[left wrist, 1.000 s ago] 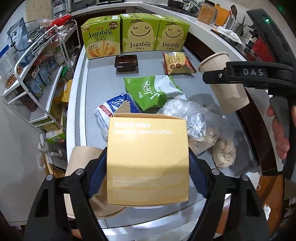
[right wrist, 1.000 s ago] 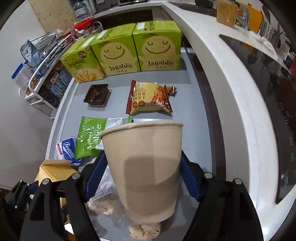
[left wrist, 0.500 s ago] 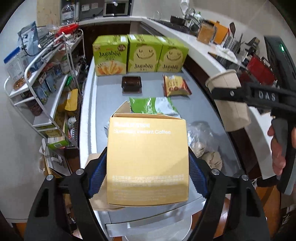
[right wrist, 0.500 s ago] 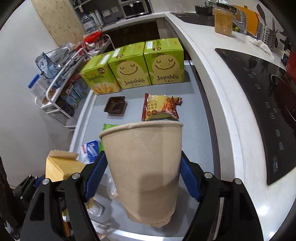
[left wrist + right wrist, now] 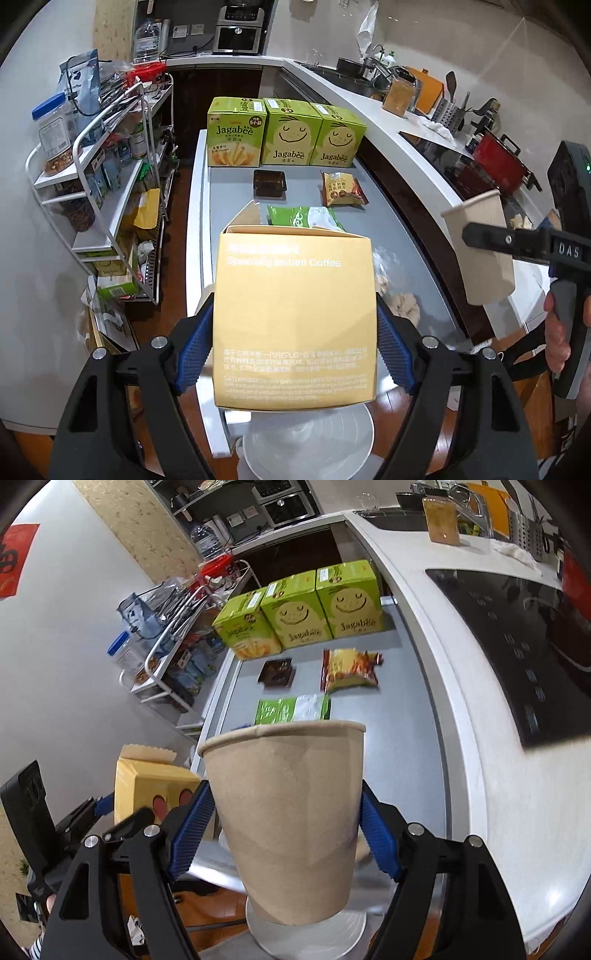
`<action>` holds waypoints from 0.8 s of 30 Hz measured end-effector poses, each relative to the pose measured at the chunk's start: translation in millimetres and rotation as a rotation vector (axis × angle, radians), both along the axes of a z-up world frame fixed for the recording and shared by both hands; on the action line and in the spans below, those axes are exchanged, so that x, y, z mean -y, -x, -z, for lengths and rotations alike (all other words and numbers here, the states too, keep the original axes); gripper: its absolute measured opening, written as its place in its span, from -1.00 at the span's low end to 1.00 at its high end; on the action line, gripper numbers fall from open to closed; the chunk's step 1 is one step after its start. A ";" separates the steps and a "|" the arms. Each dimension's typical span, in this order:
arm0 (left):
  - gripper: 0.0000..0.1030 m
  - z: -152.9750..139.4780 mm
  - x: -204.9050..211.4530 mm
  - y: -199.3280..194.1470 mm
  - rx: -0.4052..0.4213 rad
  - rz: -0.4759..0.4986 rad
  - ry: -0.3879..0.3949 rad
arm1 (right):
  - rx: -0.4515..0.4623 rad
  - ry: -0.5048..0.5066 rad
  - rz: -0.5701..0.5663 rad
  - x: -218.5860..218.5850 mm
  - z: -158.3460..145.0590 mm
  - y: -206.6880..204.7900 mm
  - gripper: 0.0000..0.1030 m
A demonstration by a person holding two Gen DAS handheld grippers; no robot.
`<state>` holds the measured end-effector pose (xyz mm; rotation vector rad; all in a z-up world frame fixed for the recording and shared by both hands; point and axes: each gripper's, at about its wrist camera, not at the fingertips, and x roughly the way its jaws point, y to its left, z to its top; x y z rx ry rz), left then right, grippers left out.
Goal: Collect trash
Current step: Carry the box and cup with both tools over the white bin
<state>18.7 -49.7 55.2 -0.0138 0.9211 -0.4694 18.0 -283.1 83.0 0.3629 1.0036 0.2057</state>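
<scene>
My left gripper (image 5: pixel 294 354) is shut on a yellow instant-coffee box (image 5: pixel 295 314), its blue pads pressed on both sides, lifted above the grey table (image 5: pixel 391 229). The same yellow box (image 5: pixel 147 786) shows at the left of the right wrist view. My right gripper (image 5: pixel 284 830) is shut on a brown paper cup (image 5: pixel 288 812), upright and off the table; that cup (image 5: pixel 476 243) hangs at the right in the left wrist view. A white round bin lid (image 5: pixel 306 439) lies below both held items. On the table remain a green snack bag (image 5: pixel 303 218), a yellow-red snack packet (image 5: pixel 341 188) and a dark plastic tray (image 5: pixel 269 182).
Three green Jagabee boxes (image 5: pixel 284 133) stand at the table's far end. A crumpled clear bag with brown paper (image 5: pixel 399 295) lies near the front right. A white wire shelf cart (image 5: pixel 107 177) stands left of the table; a white counter with a black hob (image 5: pixel 517 646) runs along the right.
Both grippers have risen and pulled back from the table with the box and cup still held. The table's items look smaller and farther, and the white lid has come into view below.
</scene>
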 end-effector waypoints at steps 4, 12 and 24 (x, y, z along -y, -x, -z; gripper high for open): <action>0.54 1.5 -4.6 21.0 -0.011 0.018 0.001 | -0.028 -0.014 -0.020 -3.3 8.5 27.1 0.44; 0.54 18.9 -5.6 63.2 -0.071 0.063 -0.014 | -0.098 -0.019 -0.091 -13.7 35.5 73.2 0.44; 0.54 56.8 -4.8 95.0 -0.151 0.119 -0.094 | -0.221 0.009 -0.164 -35.8 84.6 111.5 0.44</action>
